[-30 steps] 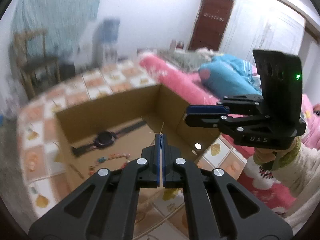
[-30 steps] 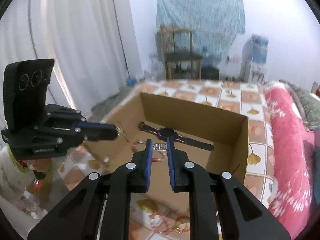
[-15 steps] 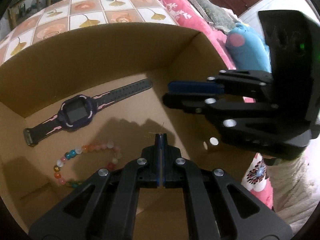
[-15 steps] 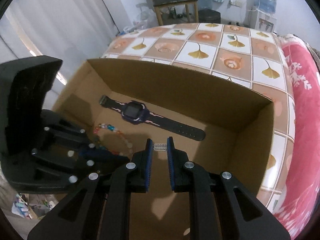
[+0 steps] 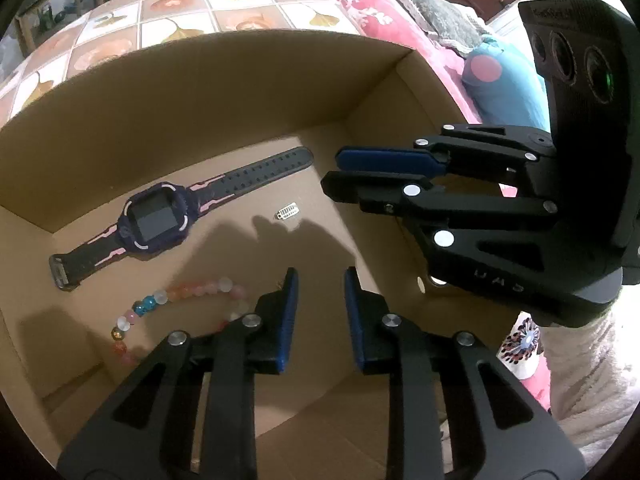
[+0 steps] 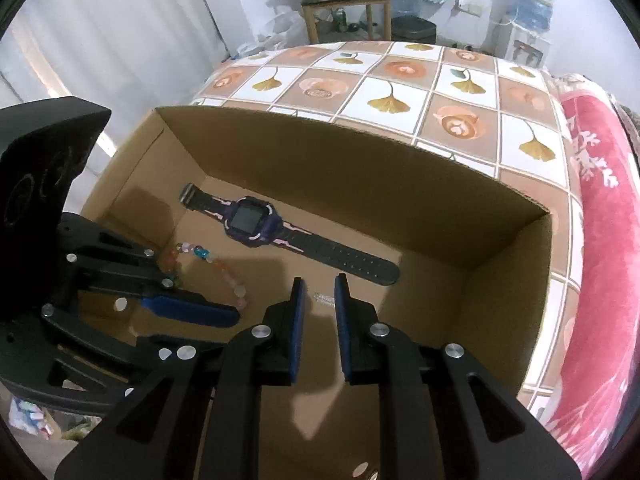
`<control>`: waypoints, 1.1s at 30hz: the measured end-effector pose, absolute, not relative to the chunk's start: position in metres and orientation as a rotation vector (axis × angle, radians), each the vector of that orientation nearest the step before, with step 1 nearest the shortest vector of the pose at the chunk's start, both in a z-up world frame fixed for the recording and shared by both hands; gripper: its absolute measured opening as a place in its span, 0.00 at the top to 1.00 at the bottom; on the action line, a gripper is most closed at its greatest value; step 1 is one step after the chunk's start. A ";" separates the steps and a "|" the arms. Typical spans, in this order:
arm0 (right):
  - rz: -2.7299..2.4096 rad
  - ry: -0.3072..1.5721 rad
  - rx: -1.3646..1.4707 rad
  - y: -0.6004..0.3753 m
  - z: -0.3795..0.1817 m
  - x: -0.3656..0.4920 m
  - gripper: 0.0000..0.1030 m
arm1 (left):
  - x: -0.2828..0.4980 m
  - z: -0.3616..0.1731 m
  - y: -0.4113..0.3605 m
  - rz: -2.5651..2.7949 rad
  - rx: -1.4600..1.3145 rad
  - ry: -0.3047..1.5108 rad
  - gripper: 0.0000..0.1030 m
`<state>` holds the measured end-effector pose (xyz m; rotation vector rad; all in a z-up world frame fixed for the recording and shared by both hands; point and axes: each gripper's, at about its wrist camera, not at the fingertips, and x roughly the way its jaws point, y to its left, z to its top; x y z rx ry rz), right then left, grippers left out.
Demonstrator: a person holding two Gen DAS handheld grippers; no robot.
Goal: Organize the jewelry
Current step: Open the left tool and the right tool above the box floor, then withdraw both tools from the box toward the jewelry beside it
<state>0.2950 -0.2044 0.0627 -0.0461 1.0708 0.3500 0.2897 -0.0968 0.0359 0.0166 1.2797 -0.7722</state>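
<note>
Lying in a cardboard box: rubbery watch, glossy round-beaded bracelet.

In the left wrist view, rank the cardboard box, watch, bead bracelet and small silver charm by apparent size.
1. Cardboard box, fills most of the frame.
2. Watch, strap laid out flat.
3. Bead bracelet; partly hidden behind the left gripper, so its rank against the watch is unsure.
4. Silver charm, tiny.
</note>
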 end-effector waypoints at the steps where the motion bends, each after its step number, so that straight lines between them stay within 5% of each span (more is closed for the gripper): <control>1: 0.350 1.068 -0.041 -0.205 0.063 0.295 0.84 | 0.290 0.036 -0.097 -0.771 0.016 1.278 0.77; 5: 0.346 1.032 -0.019 -0.210 0.069 0.292 0.82 | 0.286 0.043 -0.094 -0.755 0.036 1.230 0.77; 8: 0.341 0.963 -0.006 -0.214 0.085 0.281 0.69 | 0.274 0.061 -0.088 -0.745 0.065 1.142 0.73; 19: 0.385 0.616 0.226 -0.221 0.142 0.176 0.43 | 0.192 0.126 -0.027 -0.677 0.038 0.801 0.29; 25: 0.395 0.594 0.300 -0.211 0.123 0.136 0.41 | 0.141 0.125 0.013 -0.590 -0.036 0.720 0.18; 33: 0.407 0.649 0.366 -0.196 0.087 0.096 0.41 | 0.098 0.091 0.022 -0.484 -0.011 0.704 0.17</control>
